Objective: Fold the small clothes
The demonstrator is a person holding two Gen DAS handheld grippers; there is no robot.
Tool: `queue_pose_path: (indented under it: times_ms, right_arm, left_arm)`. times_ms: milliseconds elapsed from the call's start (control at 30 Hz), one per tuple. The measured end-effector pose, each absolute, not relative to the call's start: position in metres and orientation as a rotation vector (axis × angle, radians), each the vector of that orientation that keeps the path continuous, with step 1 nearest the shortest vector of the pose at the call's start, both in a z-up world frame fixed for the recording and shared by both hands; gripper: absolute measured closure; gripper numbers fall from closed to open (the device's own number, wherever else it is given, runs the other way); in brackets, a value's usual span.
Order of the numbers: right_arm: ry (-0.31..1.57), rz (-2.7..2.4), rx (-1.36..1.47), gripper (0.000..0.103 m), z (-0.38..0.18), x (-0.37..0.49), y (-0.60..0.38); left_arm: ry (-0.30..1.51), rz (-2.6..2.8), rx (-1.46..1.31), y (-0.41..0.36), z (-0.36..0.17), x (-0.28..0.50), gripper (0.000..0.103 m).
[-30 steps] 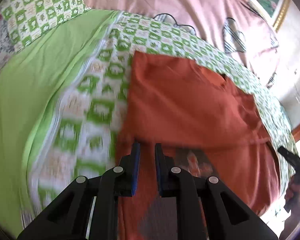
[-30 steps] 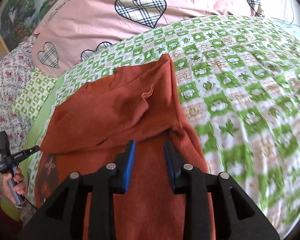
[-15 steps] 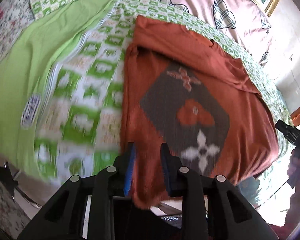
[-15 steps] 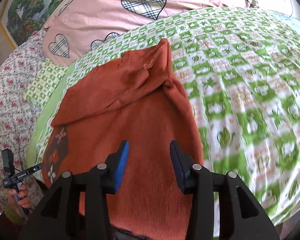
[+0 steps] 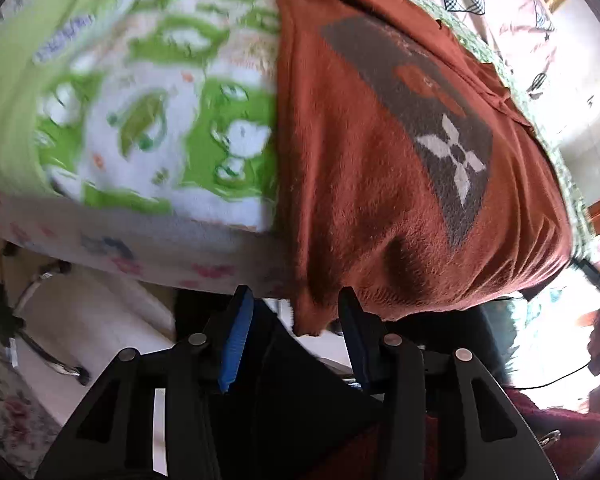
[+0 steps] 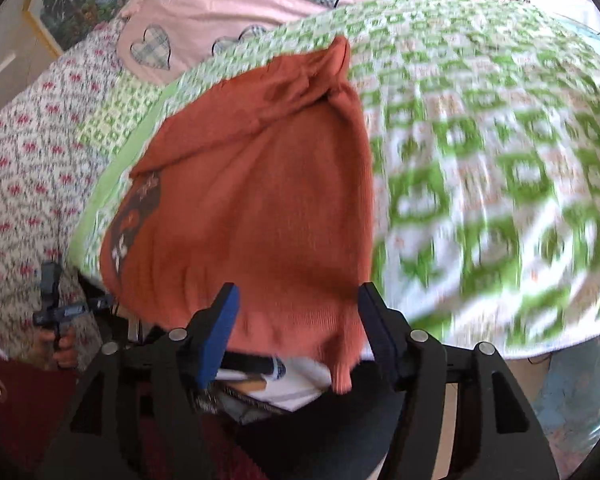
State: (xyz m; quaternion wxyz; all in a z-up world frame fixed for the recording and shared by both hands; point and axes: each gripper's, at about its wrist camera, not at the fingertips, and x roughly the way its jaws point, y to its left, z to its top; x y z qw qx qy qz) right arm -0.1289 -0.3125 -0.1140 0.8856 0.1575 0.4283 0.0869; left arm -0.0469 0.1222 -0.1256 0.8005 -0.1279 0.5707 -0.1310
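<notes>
A rust-orange knitted sweater (image 5: 360, 168) with a dark grey patch and a white flower motif lies on the bed, its hem hanging over the near edge. My left gripper (image 5: 296, 312) is at the hem's left corner, jaws opening, the corner hanging between them without being pressed. In the right wrist view the sweater (image 6: 268, 200) shows its folded top part, and my right gripper (image 6: 300, 312) stands at the hem's right corner, jaws opening, with cloth between the blue pads (image 6: 220, 336) but not gripped.
The bed carries a green-and-white checked blanket (image 6: 480, 184), a plain green sheet (image 5: 8, 92) at left and a pink quilt with plaid hearts (image 6: 228, 4) at the back. A hand holding the left gripper's handle (image 6: 56, 312) shows low left. Floor and white objects (image 5: 80, 320) lie below the bed edge.
Both grippers drew back from over the sweater's middle to its hem at the bed's near edge and sank lower. Their jaws widened. The sweater's patterned front came into view.
</notes>
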Motion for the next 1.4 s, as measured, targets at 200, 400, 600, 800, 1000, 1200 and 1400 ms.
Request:
queue_pose_path:
  times_ms: [200, 400, 600, 800, 1000, 1200, 1400]
  right_arm:
    - [0.988, 0.148, 0.265, 0.040, -0.150, -0.129, -0.312]
    - [1.017, 0.185, 0.279, 0.040, -0.170, -0.110, -0.307]
    - [1.059, 0.261, 0.243, 0.096, -0.175, -0.113, -0.288]
    - [0.950, 0.400, 0.302, 0.096, -0.138, -0.146, -0.293]
    - [0.717, 0.497, 0.459, 0.096, -0.090, -0.151, -0.308]
    - [0.558, 0.503, 0.514, 0.096, -0.056, -0.130, -0.312]
    - [0.470, 0.433, 0.527, 0.096, -0.041, -0.085, -0.322]
  left_arm:
    - [1.240, -0.335, -0.298, 0.117, -0.139, -0.040, 0.058]
    - [1.232, -0.369, -0.241, 0.102, -0.140, -0.035, 0.068]
    - [1.164, -0.425, -0.120, 0.092, -0.123, -0.053, 0.097]
    - [1.061, -0.492, -0.141, 0.104, -0.079, -0.074, 0.098]
    - [0.879, -0.545, -0.198, 0.105, -0.011, -0.072, 0.099]
    - [0.746, -0.561, -0.293, 0.114, 0.035, -0.044, 0.099]
    - [0.667, -0.520, -0.331, 0.116, 0.048, 0.008, 0.099]
